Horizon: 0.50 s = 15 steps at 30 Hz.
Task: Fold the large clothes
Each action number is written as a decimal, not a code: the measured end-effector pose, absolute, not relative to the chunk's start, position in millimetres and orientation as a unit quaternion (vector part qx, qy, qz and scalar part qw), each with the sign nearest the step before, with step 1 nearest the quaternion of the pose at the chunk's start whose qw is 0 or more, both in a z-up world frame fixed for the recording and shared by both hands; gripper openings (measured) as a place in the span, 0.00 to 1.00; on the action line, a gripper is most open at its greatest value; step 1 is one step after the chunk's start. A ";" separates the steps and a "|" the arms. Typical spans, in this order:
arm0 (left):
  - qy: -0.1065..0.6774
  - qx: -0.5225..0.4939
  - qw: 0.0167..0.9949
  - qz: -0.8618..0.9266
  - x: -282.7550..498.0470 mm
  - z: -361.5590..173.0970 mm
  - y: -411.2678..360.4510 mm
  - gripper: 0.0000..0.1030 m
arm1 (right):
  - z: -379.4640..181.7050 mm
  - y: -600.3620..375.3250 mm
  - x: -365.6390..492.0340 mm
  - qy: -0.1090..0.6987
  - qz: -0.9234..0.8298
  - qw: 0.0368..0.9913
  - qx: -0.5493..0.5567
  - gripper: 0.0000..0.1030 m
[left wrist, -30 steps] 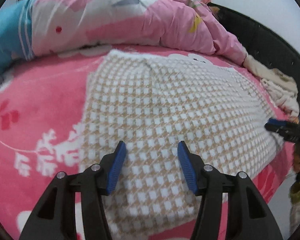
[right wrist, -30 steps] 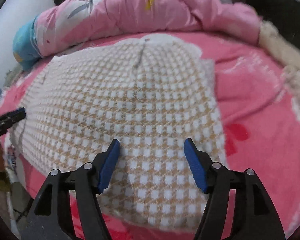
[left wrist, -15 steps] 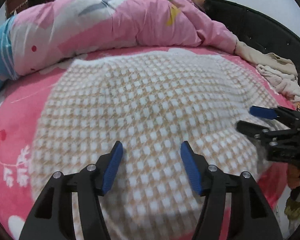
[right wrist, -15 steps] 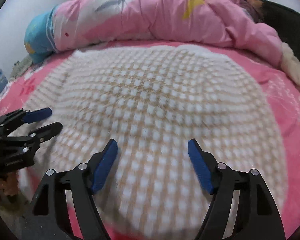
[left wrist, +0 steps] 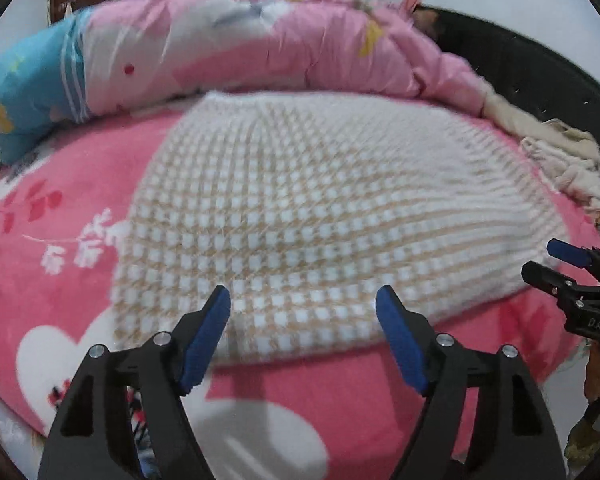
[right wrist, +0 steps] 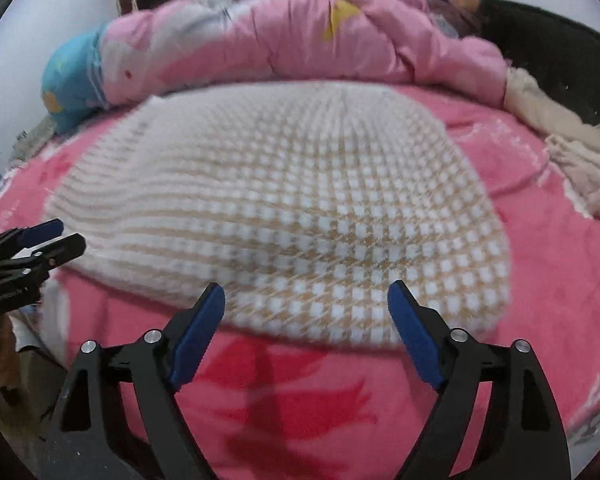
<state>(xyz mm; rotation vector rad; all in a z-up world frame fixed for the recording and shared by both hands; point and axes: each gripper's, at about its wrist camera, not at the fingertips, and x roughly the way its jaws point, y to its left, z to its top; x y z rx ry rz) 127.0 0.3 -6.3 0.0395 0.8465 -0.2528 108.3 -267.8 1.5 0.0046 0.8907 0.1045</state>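
The sweater [left wrist: 320,216], a tan-and-white checked knit, lies spread flat on the pink blanket [left wrist: 60,240], its near hem running across just ahead of both claws. The left gripper [left wrist: 303,334] hangs over that hem with its jaws wide apart, holding nothing. The right gripper [right wrist: 306,330] does the same over the hem further along, also spread and empty. Each shows at the edge of the other's view, off to the sweater's sides.

The step in hand looks like the first grab for a fold. To do it well, each claw should probably come down on the hem near a corner of the sweater, bite through both layers of the thick knit, and lift evenly so the fold line stays straight. A shallow pinch may slip off the fluffy pile.

Beyond the sweater's far edge a rolled pink quilt [left wrist: 240,48] lies close, so a fold carried that way has little spare room. To the sweater's right a heap of cream cloth [left wrist: 560,156] sits near its side edge. Left of the sweater and on the near side the blanket lies bare.
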 end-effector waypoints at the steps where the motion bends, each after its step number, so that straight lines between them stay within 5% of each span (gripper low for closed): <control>1: 0.396 0.024 0.910 -0.122 115.8 2.3 -0.9 0.79 | 8.3 -267.3 98.5 0.423 0.051 0.905 0.004 0.83; 4: 0.360 0.028 0.924 -0.125 86.4 21.9 -4.7 0.95 | 19.4 -268.9 79.8 0.415 0.061 0.908 0.020 0.90; 15: 0.306 0.033 0.949 -0.069 47.7 53.8 -19.8 0.96 | 52.0 -248.1 31.3 0.367 0.004 0.930 -0.015 0.93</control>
